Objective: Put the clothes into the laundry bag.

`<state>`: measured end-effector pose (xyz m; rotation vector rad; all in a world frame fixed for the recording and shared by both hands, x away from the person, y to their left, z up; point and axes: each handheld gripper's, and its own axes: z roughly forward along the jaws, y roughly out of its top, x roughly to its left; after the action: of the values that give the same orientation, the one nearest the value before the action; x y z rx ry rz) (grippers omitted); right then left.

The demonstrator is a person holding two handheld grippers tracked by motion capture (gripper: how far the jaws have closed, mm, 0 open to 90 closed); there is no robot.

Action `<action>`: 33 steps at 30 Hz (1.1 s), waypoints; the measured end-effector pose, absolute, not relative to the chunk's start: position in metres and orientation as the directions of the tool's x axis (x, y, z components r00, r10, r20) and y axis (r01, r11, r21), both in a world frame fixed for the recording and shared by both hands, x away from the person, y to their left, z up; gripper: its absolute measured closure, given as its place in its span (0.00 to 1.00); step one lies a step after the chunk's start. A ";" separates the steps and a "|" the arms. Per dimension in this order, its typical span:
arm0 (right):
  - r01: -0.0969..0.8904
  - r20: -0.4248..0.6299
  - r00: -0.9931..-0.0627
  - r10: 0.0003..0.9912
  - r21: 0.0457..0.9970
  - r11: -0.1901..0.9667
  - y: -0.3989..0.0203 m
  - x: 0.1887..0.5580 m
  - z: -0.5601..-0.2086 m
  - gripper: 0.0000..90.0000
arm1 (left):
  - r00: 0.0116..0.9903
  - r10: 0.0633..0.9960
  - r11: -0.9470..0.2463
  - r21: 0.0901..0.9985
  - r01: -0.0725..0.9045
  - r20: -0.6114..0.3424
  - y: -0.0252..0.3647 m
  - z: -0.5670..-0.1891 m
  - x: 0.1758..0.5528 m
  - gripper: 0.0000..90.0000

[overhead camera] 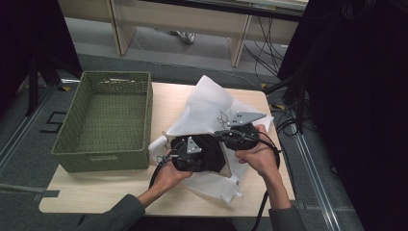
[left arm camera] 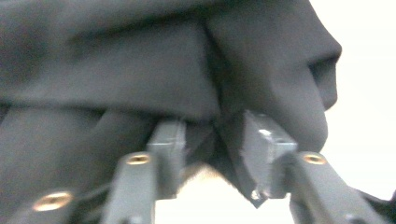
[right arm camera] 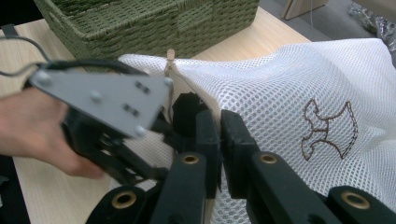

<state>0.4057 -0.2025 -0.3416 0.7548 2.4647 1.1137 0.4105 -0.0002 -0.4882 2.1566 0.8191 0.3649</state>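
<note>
Mesh bag (overhead camera: 207, 108) beside green basket (overhead camera: 103, 120)

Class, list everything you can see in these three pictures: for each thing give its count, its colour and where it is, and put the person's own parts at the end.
Mesh laundry bag: one, white, on the table's right half, its edge pinched by the right gripper.
Dark garment: one, black, bunched at the bag's near end between the two grippers.
Woven basket: one, green, on the table's left half.
Table: one, light wood, under everything.
Cables: several, black, on the floor behind the table.
Left gripper: one, black, jaws parted around a fold of the garment.
Right gripper: one, black, shut on the bag's edge.
Hands: two, each holding a gripper, at the table's near side.
</note>
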 end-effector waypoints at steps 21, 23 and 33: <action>0.331 -0.073 -0.810 0.582 0.762 0.557 -0.201 0.405 -0.342 0.97 | 0.754 0.646 -0.552 0.754 0.356 0.116 -0.040 -0.502 0.429 0.91; 0.333 -0.071 -0.810 0.583 0.762 0.556 -0.202 0.405 -0.342 0.97 | 0.733 0.675 -0.519 0.760 0.392 0.083 -0.043 -0.506 0.437 0.92; 0.337 -0.071 -0.804 0.590 0.763 0.552 -0.205 0.406 -0.342 0.97 | 0.766 0.642 -0.530 0.747 0.402 0.043 -0.020 -0.490 0.406 0.58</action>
<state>0.4062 -0.2046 -0.3424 0.7640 2.4710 1.1143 0.4057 -0.0198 -0.4902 2.1984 0.7751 0.4051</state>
